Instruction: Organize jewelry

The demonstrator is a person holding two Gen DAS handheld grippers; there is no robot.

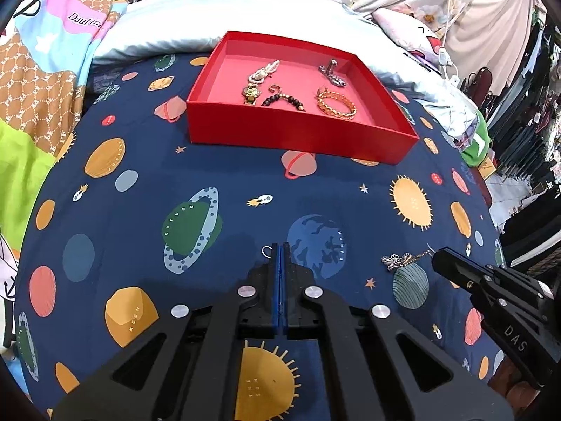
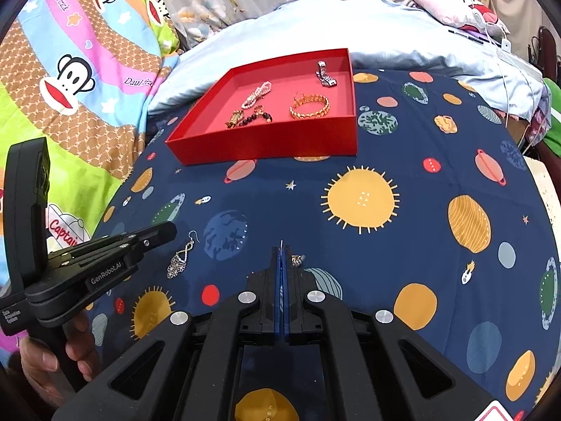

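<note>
Tools low over bedsheet (image 1: pixel 217 161): left tool (image 1: pixel 279 245) pinching earring (image 2: pixel 182 258), right tool (image 2: pixel 283 247) closed.

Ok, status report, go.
Left gripper shut, silver earring at its tip. Right gripper shut on second earring. Red tray ahead, nothing between.

Red tray (image 1: pixel 301 133) with pink floor; gold chain bracelet (image 1: pixel 336 102); navy sheet (image 1: pixel 245 182) patterned with orange suns, green Saturn, blue Earth.

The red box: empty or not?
Not empty. The lidless red box holds a gold bracelet, bead strand and other jewelry.
</note>
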